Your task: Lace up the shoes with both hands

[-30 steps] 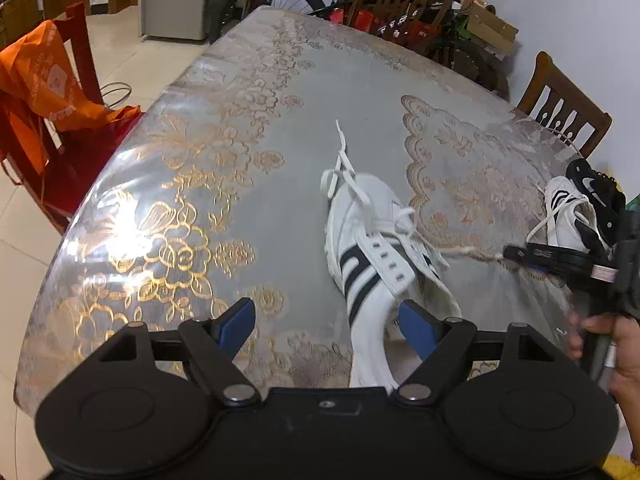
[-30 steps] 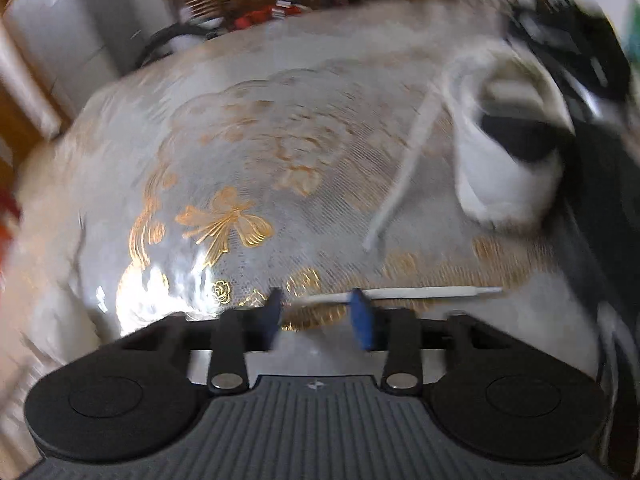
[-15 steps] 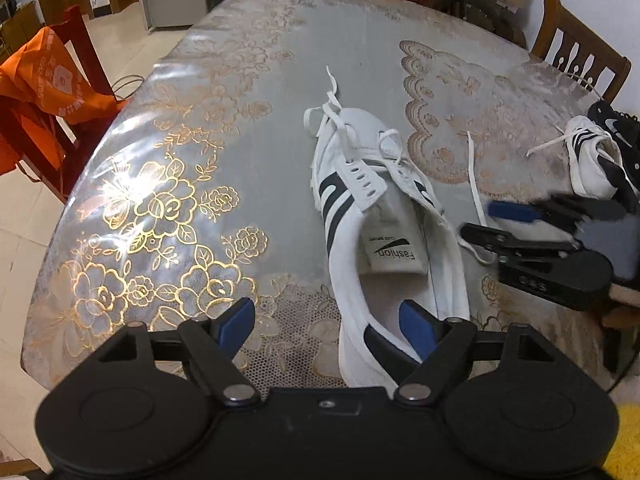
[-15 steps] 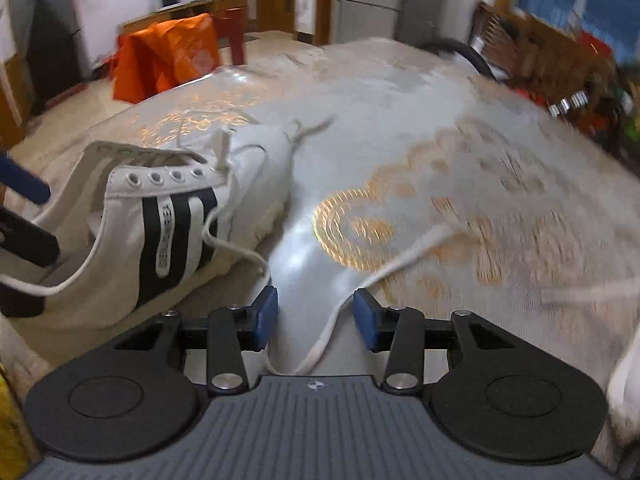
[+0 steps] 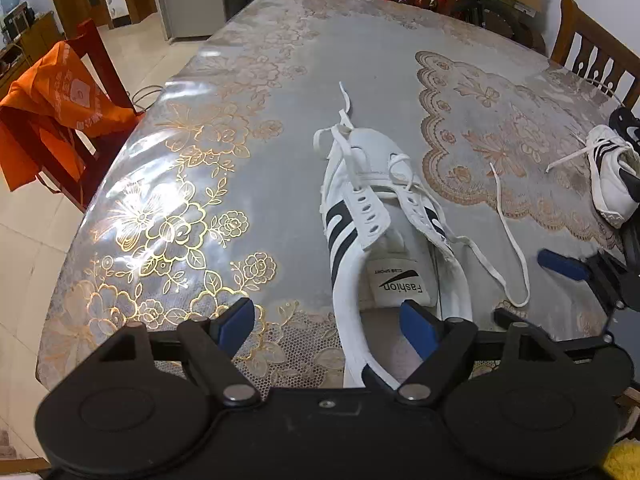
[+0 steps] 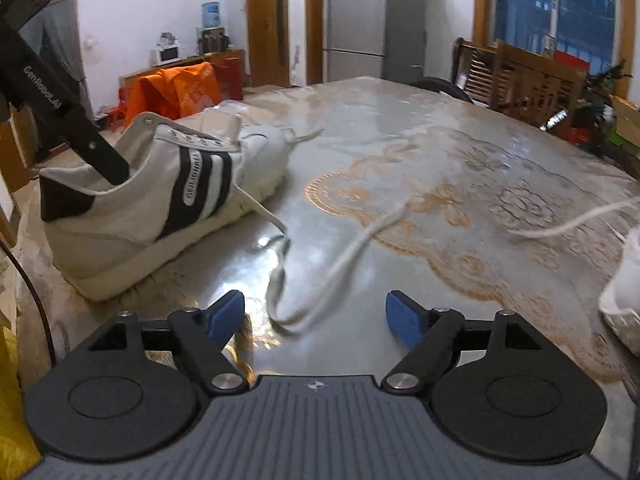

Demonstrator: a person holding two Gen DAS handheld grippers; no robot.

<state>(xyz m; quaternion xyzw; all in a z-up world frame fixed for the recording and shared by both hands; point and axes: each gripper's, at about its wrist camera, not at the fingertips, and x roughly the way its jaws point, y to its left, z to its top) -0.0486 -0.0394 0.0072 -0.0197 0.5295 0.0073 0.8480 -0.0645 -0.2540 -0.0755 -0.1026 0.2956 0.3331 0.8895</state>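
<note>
We find the shoe [image 5: 384, 232] on the table [image 5: 240, 128] only partly laced; upper eyelets empty, lace [image 6: 320, 280] trailing loose. Right gripper [image 6: 316, 314] has just been opening, lace unpinched between. Left gripper [image 5: 328, 322] spread astride the heel.

My table [image 5: 280, 80] has a shiny gold-flowered cover. Orange bag [image 5: 64, 88] on a red chair [image 5: 96, 52], fridge [image 6: 356, 20] by the wooden door [image 6: 268, 24].
</note>
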